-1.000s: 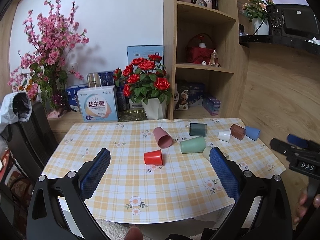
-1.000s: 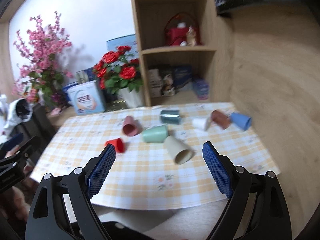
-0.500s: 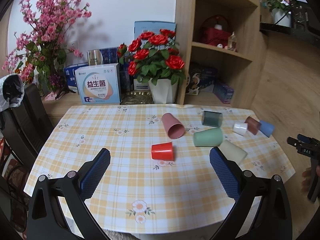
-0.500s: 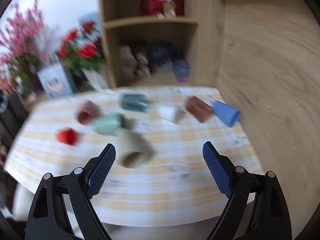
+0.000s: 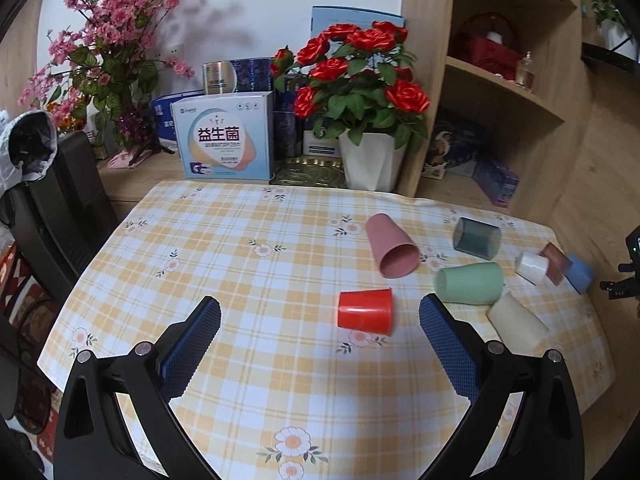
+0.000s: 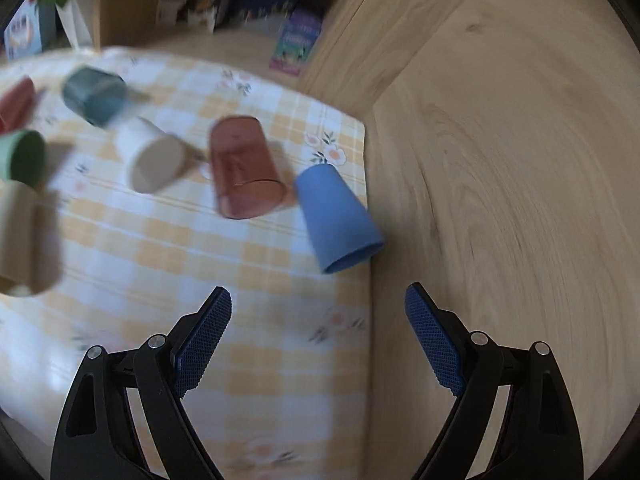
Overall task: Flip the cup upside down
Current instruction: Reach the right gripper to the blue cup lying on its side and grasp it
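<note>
checked tablecloth [image 5: 280, 360], cups all on their sides | right gripper [image 6: 318, 308] just swung over to the blue cup [image 6: 336, 220] at the edge, spread wide, empty | left gripper [image 5: 320, 320] spread too, near red cup [image 5: 364, 312] | looks like grab comes next

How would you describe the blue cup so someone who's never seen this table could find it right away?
Start at the checked table and go to its far right corner, by the wooden wall. The blue cup lies on its side at the very edge, next to a brown translucent cup. It is the only bright blue cup and the one nearest the right gripper.
</note>
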The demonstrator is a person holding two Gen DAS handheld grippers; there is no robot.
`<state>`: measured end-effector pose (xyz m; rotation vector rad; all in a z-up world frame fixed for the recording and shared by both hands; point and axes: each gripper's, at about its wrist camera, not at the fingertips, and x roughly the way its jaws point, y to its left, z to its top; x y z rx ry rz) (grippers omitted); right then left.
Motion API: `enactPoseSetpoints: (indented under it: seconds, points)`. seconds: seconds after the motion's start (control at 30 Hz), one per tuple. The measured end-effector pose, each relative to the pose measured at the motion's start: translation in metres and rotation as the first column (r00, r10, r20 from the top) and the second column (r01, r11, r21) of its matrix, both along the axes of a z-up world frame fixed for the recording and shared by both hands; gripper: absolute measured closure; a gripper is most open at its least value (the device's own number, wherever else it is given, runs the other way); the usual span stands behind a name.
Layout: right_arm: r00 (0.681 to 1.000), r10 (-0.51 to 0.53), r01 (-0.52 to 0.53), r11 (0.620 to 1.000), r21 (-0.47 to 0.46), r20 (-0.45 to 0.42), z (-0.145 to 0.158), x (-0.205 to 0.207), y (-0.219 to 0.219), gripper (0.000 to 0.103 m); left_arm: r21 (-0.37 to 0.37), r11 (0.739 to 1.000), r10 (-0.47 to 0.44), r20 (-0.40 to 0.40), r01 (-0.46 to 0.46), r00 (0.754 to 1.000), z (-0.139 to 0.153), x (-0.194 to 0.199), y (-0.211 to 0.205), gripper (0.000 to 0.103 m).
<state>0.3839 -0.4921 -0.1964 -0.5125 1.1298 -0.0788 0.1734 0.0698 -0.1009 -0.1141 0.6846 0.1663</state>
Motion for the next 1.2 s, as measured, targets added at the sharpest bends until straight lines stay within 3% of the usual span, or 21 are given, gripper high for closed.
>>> enactPoseSetpoints:
  seconds: [0.17, 0.27, 0.37, 0.53, 0.9, 1.0, 1.2]
  points:
    - [0.99, 0.044, -0.059, 0.992, -0.11, -0.134, -0.029, 0.05, -0.007, 0.018, -0.026, 0.998, 0.052, -0.016, -0.053, 0.999, -0.006, 0.013, 0.003, 0.006]
    - [0.98, 0.049, -0.074, 0.989, -0.125, -0.194, -0.044, 0.073, -0.008, 0.022, -0.037, 0.997, 0.06, -0.034, -0.062, 0.998, -0.009, 0.018, 0.003, 0.006]
    - [0.975, 0.03, -0.062, 0.988, -0.14, -0.221, -0.058, 0.09, -0.012, 0.022, -0.009, 0.998, 0.068, -0.053, -0.068, 0.996, -0.011, 0.022, 0.004, 0.006]
    - [0.966, 0.008, -0.045, 0.989, -0.141, -0.257, -0.075, 0.105, -0.017, 0.022, -0.026, 0.995, 0.093, -0.061, -0.095, 0.994, -0.012, 0.027, 0.009, 0.006]
    - [0.959, -0.069, 0.049, 0.996, -0.076, -0.273, -0.102, 0.124, -0.029, 0.023, -0.015, 0.997, 0.073, -0.091, -0.074, 0.993, -0.018, 0.039, -0.002, 0.006]
    - [0.956, -0.107, 0.093, 0.994, -0.063, -0.274, -0.098, 0.121, -0.033, 0.035, -0.021, 0.998, 0.065, -0.091, -0.067, 0.994, -0.019, 0.039, -0.003, 0.006]
    - [0.939, -0.16, 0.18, 0.983, 0.039, -0.303, -0.087, 0.108, -0.042, 0.036, -0.056, 0.996, 0.063, -0.093, -0.068, 0.994, -0.022, 0.036, 0.002, 0.006]
